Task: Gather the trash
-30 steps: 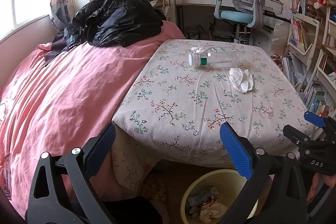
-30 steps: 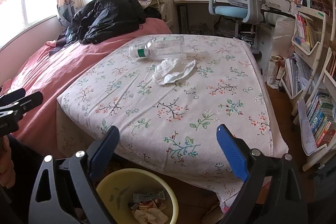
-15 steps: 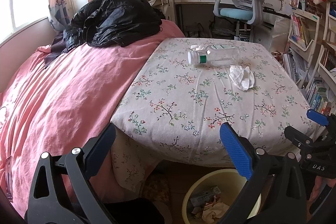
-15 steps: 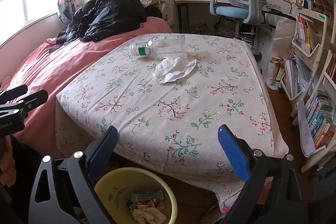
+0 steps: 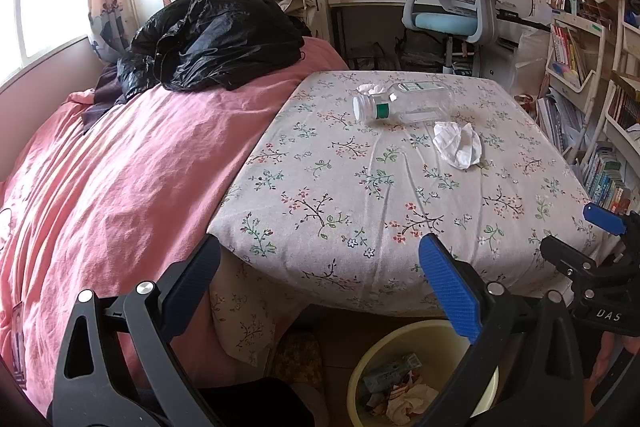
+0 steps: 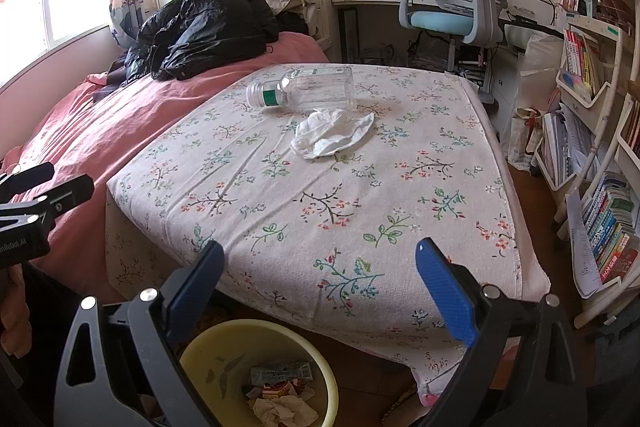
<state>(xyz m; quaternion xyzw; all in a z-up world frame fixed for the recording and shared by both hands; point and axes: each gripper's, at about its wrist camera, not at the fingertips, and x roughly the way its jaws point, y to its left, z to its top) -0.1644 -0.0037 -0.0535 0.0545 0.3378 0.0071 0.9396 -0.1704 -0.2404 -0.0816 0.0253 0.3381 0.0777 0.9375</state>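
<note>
Early in the collecting: nothing gripped yet. Left claw [image 5: 320,275] and right claw [image 6: 318,273] both spread wide, empty, poised at the near edge of the floral tabletop [image 6: 360,211]. Clear plastic bottle [image 6: 308,91] lying on its side at the far end, crumpled tissue [image 6: 332,133] just beside it, nearer. Next: reach forward, pinch the tissue, drop into the yellow bin [image 6: 224,343] below, already holding scraps. Nothing blocking the reach; pink bedspread [image 5: 120,167] and black bag [image 5: 216,35] off left.

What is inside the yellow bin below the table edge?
The yellow bin holds a flattened wrapper, crumpled tissue and small scraps. Its near side is cut off by the frame and partly covered by the gripper fingers, so anything deeper is hidden.
</note>
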